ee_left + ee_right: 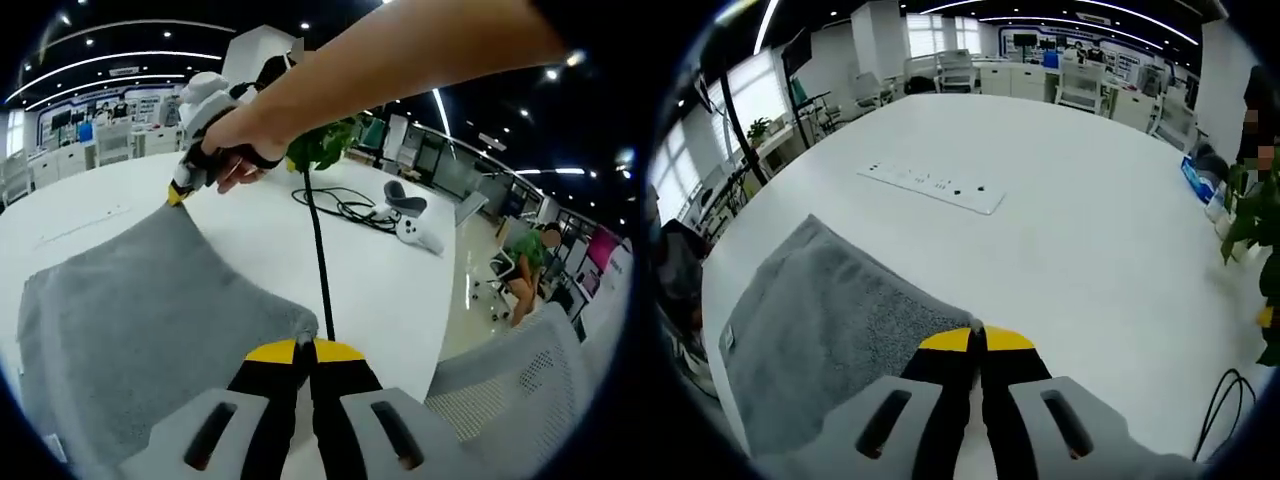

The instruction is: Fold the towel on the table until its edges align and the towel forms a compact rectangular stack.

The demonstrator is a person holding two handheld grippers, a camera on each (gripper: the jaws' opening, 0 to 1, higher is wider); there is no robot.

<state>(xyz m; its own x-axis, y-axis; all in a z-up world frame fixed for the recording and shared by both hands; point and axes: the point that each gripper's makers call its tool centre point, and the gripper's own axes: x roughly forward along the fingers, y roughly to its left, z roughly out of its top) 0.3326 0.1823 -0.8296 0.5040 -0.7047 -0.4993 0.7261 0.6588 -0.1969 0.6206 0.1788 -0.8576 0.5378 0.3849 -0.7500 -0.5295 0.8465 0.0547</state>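
With both yellow-tipped grippers clenched on neighbouring corners of the grey terry towel (140,320), left gripper (303,350) and right gripper (975,340), it lies flat on the round white worktop (1060,230). Risk: uneven lift skews the fold.

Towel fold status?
Done: both corners look pinched, left hand-held gripper and right hand-held gripper shut on the grey terry towel. In hand: carrying them over. Left: towel lies in a single layer on the white table, no fold or stack yet.
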